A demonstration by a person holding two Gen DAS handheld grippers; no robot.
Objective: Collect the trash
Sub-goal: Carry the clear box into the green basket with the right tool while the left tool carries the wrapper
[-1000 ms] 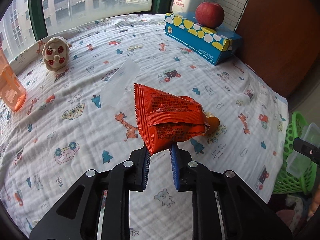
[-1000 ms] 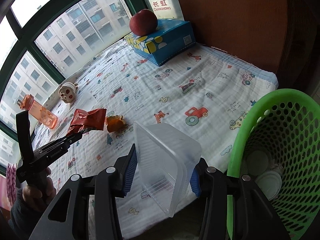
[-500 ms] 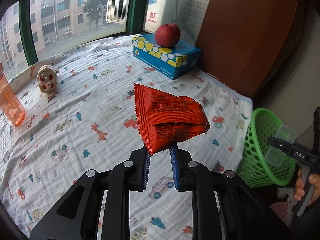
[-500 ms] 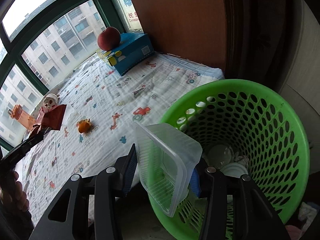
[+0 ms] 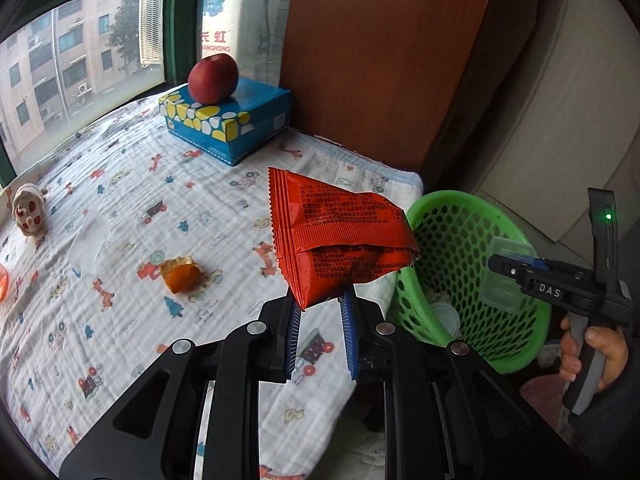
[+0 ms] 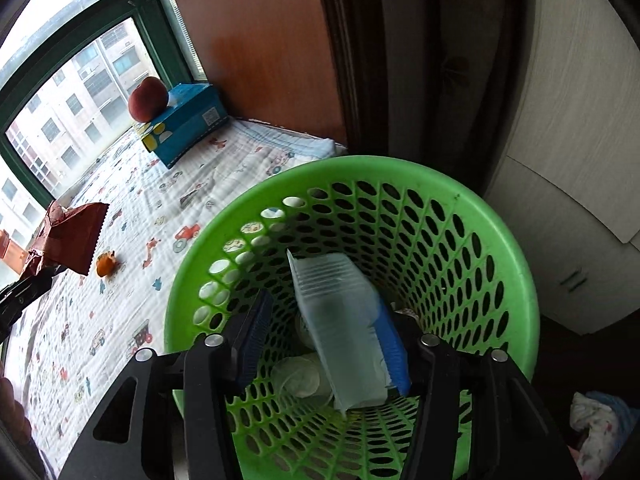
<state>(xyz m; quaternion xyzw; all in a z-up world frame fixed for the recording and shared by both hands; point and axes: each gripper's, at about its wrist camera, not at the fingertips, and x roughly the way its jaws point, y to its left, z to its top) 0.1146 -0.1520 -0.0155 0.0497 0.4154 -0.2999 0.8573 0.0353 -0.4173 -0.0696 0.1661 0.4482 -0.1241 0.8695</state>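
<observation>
**Two pieces of trash at the green basket**

From the left wrist we count one crinkled red foil snack wrapper [image 5: 340, 236], pinched by its lower corner between the blue-padded fingers of our left gripper [image 5: 320, 316], held above the printed muslin cloth [image 5: 120, 184]. On the cloth lie one orange peel scrap [image 5: 181, 276], one pale film scrap [image 5: 89, 240], one small plush toy [image 5: 27, 212] and one blue cardboard box [image 5: 228, 124] with one apple [image 5: 213, 79] on top. One round perforated green plastic basket [image 5: 472, 280] stands beside the cloth's edge.

From the right wrist, our right gripper [image 6: 320, 340] hangs over the basket [image 6: 512, 248], jaws spread. One clear ribbed plastic tub [image 6: 344, 336] leans against the right pad only, inside the rim. Below it lie pale crumpled pieces [image 6: 300, 372]; we cannot count them.
</observation>
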